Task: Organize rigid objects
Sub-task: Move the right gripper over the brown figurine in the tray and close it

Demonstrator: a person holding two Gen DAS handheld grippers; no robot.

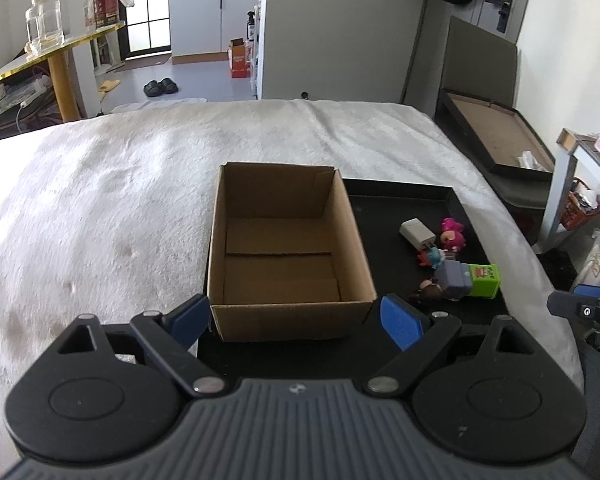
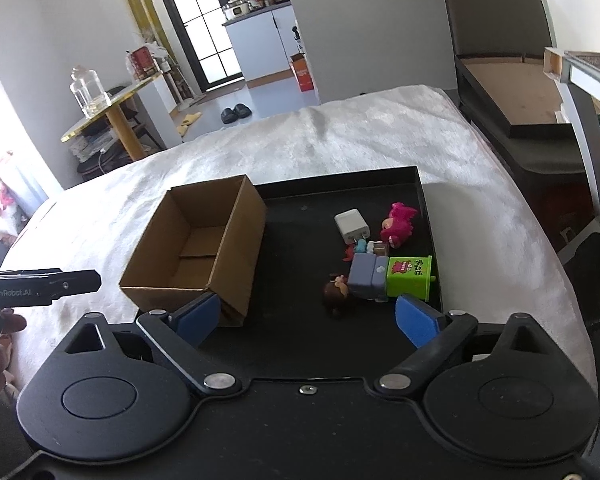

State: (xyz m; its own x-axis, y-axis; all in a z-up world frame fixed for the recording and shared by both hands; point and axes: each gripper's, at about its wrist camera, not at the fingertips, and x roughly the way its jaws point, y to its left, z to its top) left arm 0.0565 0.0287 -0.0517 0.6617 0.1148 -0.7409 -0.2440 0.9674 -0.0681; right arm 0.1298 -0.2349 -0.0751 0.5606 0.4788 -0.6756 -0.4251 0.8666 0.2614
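An empty brown cardboard box stands on the left part of a black tray on a white fuzzy bed. On the tray's right lie a white charger, a pink toy, a grey and green block figure, a small brown-haired doll and a small blue and red toy. My left gripper is open and empty just before the box. My right gripper is open and empty in front of the toys.
The white bed cover spreads to the left and far side. A dark folded case stands off the bed's right edge. A gold-topped table with glass jars stands at far left. The other gripper shows at the left edge of the right wrist view.
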